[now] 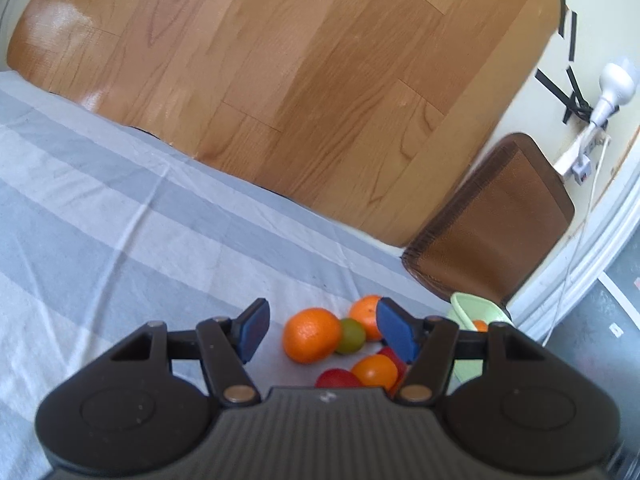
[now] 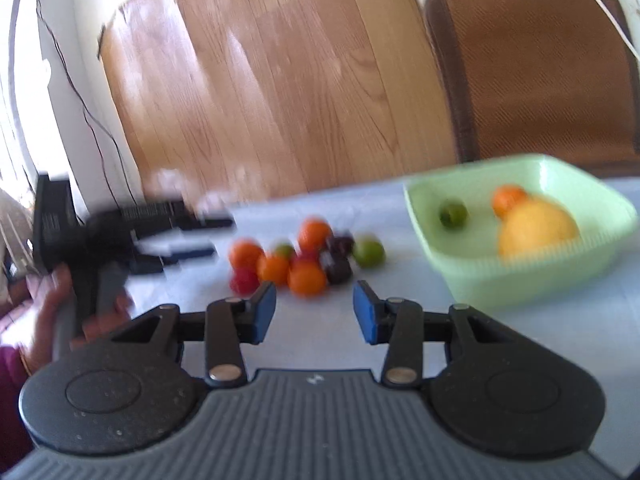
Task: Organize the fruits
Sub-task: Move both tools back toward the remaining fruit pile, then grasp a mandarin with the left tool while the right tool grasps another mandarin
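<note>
**Fruit heap beside the bowl**

Left tongs (image 1: 318, 334) spread, empty, over the heaped fruits (image 2: 298, 262) on the desk (image 1: 100, 220). Right tongs (image 2: 314, 312) spread, nothing between them. Green bowl (image 2: 500, 280) rightmost, holding fruit.

Daylight, bright and soft; glare patches lay on the wood panel (image 1: 288, 80) near its upper left corner. Left wrist view was sharp at centre, with the fisheye bending and darkening the edges. Right wrist view was motion-blurred throughout: fruit pile (image 2: 300, 264) and green bowl (image 2: 520, 280) smeared, window side at left overexposed.
</note>
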